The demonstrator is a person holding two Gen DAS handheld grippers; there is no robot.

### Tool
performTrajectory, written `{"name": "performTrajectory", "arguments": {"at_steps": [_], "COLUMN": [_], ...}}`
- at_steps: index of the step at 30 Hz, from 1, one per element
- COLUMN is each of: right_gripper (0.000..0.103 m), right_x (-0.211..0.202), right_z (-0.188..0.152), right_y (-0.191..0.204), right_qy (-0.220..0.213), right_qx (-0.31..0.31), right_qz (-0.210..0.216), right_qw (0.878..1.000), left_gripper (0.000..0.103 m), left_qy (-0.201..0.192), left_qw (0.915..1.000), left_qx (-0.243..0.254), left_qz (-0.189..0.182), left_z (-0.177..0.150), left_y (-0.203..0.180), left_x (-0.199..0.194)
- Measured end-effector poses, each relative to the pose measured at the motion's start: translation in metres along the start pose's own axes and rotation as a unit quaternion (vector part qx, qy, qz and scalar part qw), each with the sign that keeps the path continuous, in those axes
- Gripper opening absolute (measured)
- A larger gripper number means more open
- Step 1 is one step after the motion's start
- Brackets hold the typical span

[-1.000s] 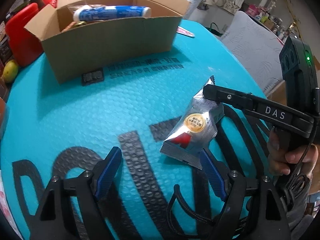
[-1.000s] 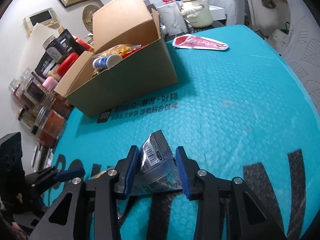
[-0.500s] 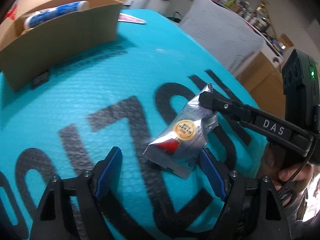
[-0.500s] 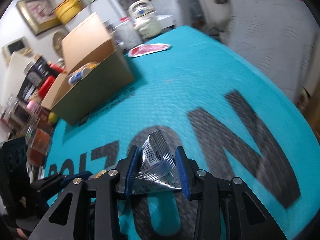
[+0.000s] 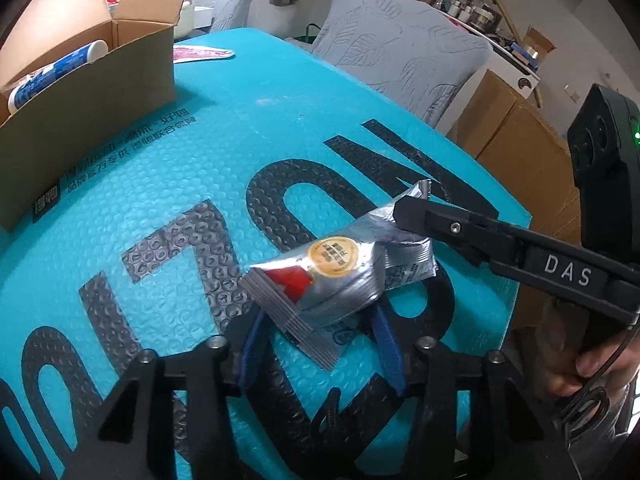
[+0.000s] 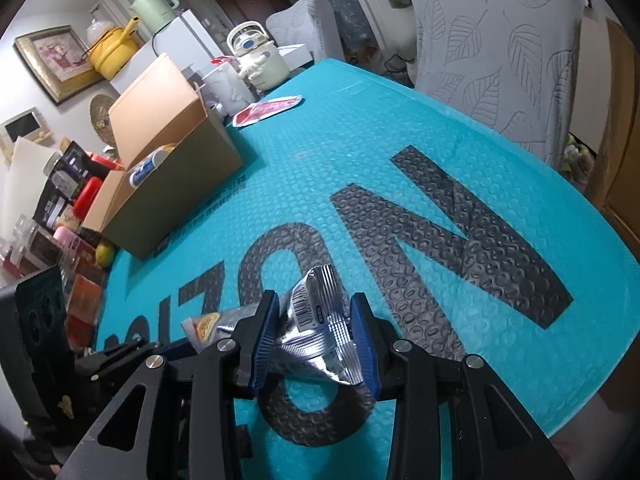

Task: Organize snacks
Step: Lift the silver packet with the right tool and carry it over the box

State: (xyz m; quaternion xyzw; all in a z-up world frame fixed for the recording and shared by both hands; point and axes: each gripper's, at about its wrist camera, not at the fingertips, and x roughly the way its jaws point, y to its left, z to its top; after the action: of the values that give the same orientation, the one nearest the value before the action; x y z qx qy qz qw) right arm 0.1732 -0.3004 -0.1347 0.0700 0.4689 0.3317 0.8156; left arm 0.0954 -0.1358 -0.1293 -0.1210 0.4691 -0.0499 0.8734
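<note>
- Left claw [image 5: 320, 344], seen through its own camera: its blue pads have just been closing and now sit against the near, lower end of the silver snack packet [image 5: 336, 276], one on each side, so I judge it clenched on that end, though the packet's own bulk hides the exact contact.
- Same view, right claw [image 5: 404, 216]: it reaches in from the right edge and pinches the far, upper end of the packet. The packet's long axis therefore runs from the left claw up and to the right toward the right claw, spanning the gap between them above the teal worktop [image 5: 280, 128].
- Same view, the cardboard box [image 5: 92, 120] stands up and to the left, well apart from the packet, open-topped, with a blue-and-white tube [image 5: 52, 72] lying inside. The left claw is the nearer one to it.
- Same view, the packet looks like crinkled foil, with a red patch and a round orange-yellow seal on its face and ribbed crimps at both ends; it looks light and easily crushed.
- Right claw [image 6: 316, 340], through its own camera: clenched on the packet [image 6: 316, 320], which buckles between the pads, barcode side showing.
- Same view, the left claw [image 6: 132, 354] holds the other end at lower left, and the box [image 6: 172, 196] lies up-left, a red flat packet [image 6: 268, 110] beyond it.
</note>
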Motion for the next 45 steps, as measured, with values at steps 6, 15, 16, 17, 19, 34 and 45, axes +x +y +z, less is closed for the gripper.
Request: {"name": "performTrajectory", "arguments": {"at_steps": [6,15,16,17,19,34,45], "right_gripper": [0.033,0.033,0.033,0.033,0.033,0.033,0.033], "right_x": [-0.008,-0.021,-0.022,-0.023,-0.024,0.003,0.057], "right_z": [0.001,0.027,0.031,0.035,0.044,0.12,0.178], "right_y": [0.015,0.069,0.076,0.084,0.099,0.201,0.243], "right_qy": [-0.015,-0.056,-0.061,-0.066,-0.076,-0.11,-0.118], "right_qx": [-0.014,-0.058,-0.064,-0.071,-0.086,-0.182,-0.217], "right_qz": [0.012,0.047,0.05,0.054,0.061,0.096,0.113], "right_qw": [1.0,0.996,0.995,0.994,0.992,0.972,0.962], "left_gripper": [0.043,0.043,0.043,0.043,0.043,0.043,0.043], "left_qy": [-0.016,-0.077,-0.086,-0.092,-0.106,-0.188,-0.209], "left_qw": [0.9998,0.9965,0.9955,0.9949,0.9933,0.9777,0.9705], "left_qx": [0.008,0.014,0.013,0.012,0.012,-0.01,-0.03], "left_qz": [-0.001,0.031,0.037,0.04,0.046,0.092,0.116], "left_z": [-0.001,0.013,0.016,0.017,0.022,0.076,0.124], "left_y": [0.006,0.028,0.032,0.036,0.043,0.121,0.186], "left_x": [-0.019,-0.074,-0.083,-0.09,-0.102,-0.161,-0.157]}}
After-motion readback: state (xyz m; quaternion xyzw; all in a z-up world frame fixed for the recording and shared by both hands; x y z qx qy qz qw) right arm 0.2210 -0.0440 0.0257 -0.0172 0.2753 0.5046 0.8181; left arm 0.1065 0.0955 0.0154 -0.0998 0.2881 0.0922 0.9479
